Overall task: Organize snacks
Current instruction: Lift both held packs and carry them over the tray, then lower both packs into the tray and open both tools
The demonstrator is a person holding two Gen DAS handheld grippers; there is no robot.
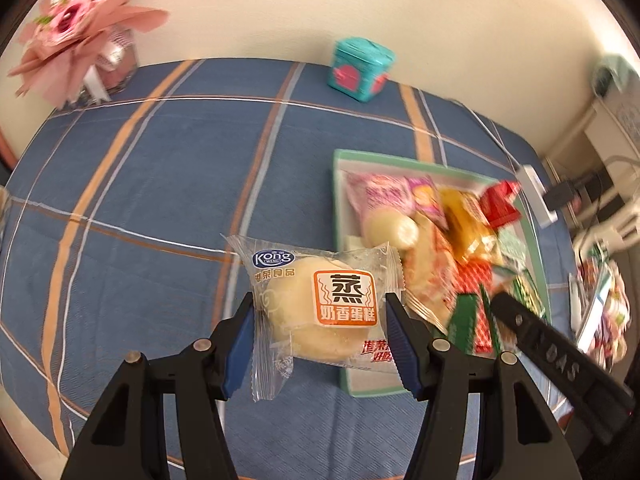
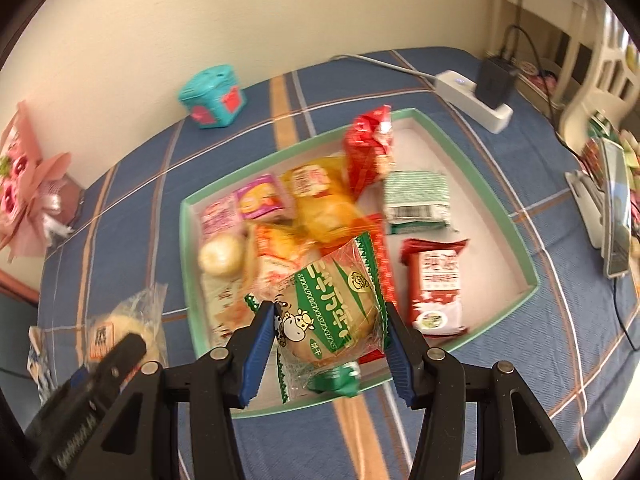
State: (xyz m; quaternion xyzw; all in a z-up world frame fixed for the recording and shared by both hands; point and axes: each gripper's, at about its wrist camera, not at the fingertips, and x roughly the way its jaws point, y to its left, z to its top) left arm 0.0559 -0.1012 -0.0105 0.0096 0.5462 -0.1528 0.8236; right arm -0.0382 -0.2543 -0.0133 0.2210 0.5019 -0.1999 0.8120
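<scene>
My left gripper (image 1: 320,320) is shut on a clear-wrapped steamed cake (image 1: 320,312) with an orange label, held above the blue plaid cloth just left of the green-rimmed tray (image 1: 340,200). My right gripper (image 2: 330,328) is shut on a green-and-white wrapped bun (image 2: 336,320) with a cow picture, held over the tray's near edge (image 2: 188,264). The tray holds several snack packets: pink, yellow, red and green ones. The left gripper and its cake (image 2: 120,328) show at the lower left of the right wrist view; the right gripper's arm (image 1: 560,360) shows at the right of the left wrist view.
A teal box (image 1: 360,74) stands at the back by the wall. A pink bouquet (image 1: 80,28) sits at the far left corner. A white power strip with a black charger (image 2: 480,96) lies behind the tray. A phone on a stand (image 2: 612,216) is at the right edge.
</scene>
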